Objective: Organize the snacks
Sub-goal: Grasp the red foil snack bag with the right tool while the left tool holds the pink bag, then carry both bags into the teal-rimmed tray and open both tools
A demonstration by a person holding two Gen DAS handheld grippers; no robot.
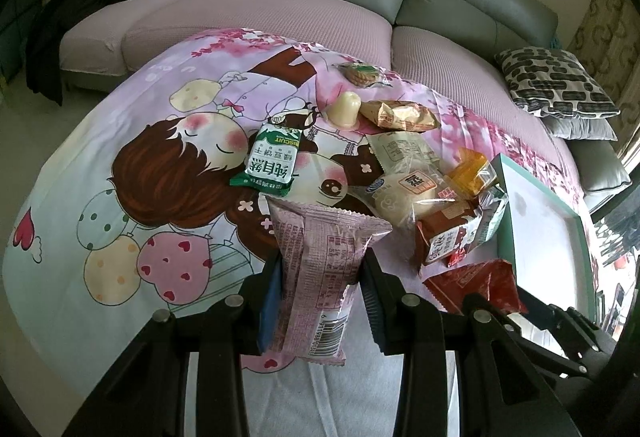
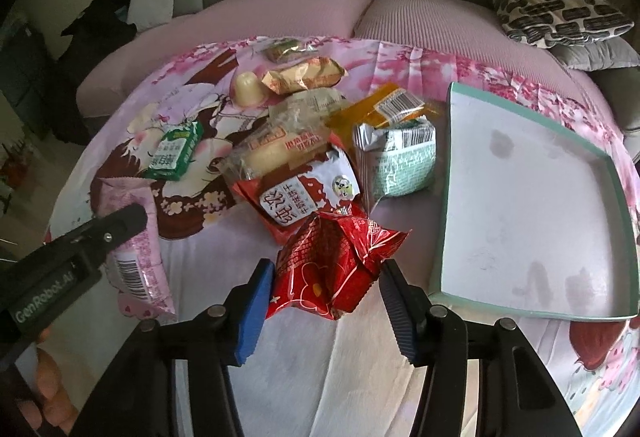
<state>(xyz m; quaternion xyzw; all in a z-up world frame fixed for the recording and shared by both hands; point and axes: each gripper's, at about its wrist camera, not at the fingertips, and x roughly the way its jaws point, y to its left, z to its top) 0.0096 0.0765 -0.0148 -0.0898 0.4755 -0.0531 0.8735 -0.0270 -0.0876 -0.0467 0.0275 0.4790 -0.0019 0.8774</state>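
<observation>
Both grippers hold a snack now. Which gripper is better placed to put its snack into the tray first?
Probably the right gripper. Its red packet sits just beside the teal tray, while the left gripper, holding the pink packet, is farther away, beyond the snack pile.

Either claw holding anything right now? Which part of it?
Left claw grips the pink snack packet across its middle, barcode end toward the camera. Right claw brackets the red packet; contact cannot be told.

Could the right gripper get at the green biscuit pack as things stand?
Probably not right away. The right gripper already has a red packet between its fingers, and the green biscuit pack lies across the snack pile, on the left gripper's side.
</observation>
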